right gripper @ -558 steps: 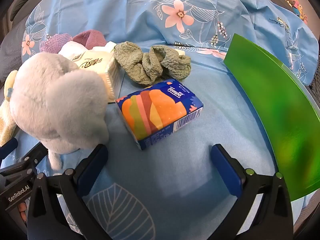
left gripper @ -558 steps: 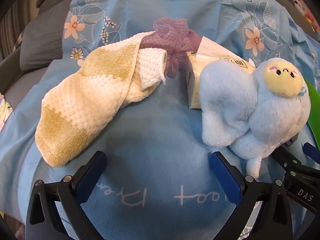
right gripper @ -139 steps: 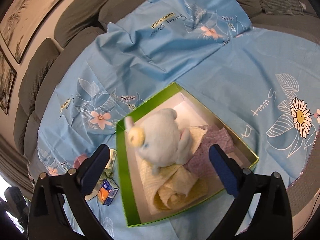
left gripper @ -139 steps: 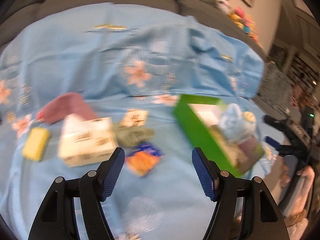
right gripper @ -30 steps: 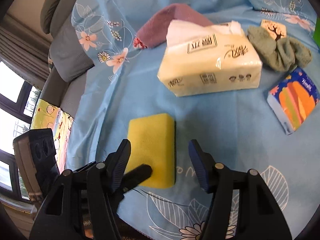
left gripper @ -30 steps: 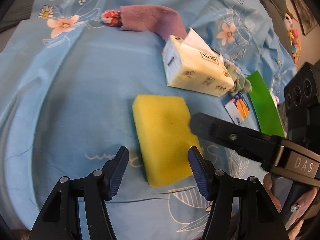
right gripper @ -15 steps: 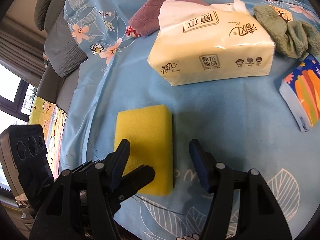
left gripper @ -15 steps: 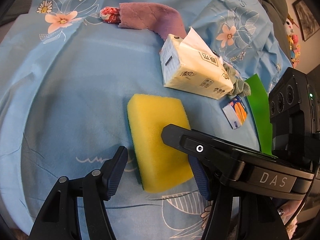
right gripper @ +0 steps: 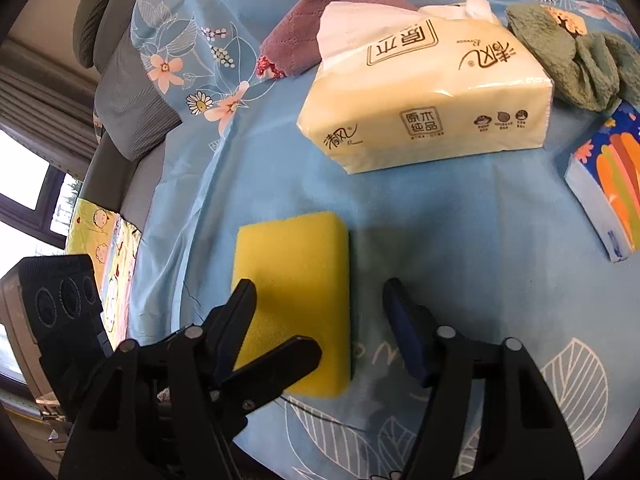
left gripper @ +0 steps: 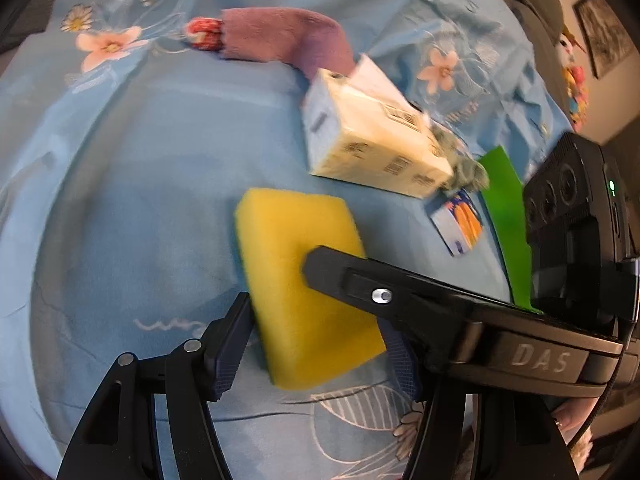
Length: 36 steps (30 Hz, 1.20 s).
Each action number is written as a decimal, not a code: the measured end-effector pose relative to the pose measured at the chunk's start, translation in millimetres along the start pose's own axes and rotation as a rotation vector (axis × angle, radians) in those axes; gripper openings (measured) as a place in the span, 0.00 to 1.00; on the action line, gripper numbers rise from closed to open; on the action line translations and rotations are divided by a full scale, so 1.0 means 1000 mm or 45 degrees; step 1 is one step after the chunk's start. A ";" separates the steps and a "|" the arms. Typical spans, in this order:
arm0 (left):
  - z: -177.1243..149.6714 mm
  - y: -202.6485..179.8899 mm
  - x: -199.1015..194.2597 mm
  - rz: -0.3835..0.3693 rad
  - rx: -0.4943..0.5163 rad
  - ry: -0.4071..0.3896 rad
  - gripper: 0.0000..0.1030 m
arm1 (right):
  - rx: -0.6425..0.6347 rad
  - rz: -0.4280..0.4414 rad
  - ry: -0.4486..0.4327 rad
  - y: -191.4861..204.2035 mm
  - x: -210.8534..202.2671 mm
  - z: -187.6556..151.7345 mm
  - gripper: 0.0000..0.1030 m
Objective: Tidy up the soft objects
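The yellow sponge is seen low in the centre of both wrist views, lying flat on the blue floral sheet. The left gripper is set around its near end, jaws spread to either side with the pads close to its flanks but not visibly pressing. The right gripper is also held spread (one jaw over the sponge's near corner, the other on bare sheet), so nothing is grasped by either yet. The sponge appears to be straddled across its narrow width because that span fits between the jaws.

Above it a tissue pack is seen, with a purple cloth behind it, a green cloth at the upper right, and a small orange-and-blue tissue packet at the right edge. A green box edge shows at the right of the left view, probably the destination.
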<state>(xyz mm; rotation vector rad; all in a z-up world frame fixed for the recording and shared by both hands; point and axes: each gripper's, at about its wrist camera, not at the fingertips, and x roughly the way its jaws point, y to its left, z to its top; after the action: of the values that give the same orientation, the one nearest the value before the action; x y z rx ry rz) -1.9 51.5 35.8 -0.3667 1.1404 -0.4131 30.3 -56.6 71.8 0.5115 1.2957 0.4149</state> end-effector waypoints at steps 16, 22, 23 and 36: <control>0.002 -0.016 -0.026 -0.009 0.061 -0.134 0.61 | -0.033 0.074 -0.092 0.018 -0.024 -0.002 0.46; 0.002 -0.022 -0.034 -0.027 0.083 -0.183 0.61 | -0.059 0.060 -0.141 0.025 -0.033 0.000 0.46; 0.002 -0.023 -0.035 -0.027 0.086 -0.190 0.61 | -0.060 0.061 -0.145 0.026 -0.033 -0.001 0.46; 0.003 -0.030 -0.044 -0.071 0.118 -0.261 0.61 | -0.090 0.036 -0.215 0.034 -0.047 -0.001 0.46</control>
<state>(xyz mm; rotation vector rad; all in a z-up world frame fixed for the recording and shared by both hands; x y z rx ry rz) -18.4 47.5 86.5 -0.3520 0.9098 -0.4643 18.6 -54.7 128.4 0.4953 1.1086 0.4300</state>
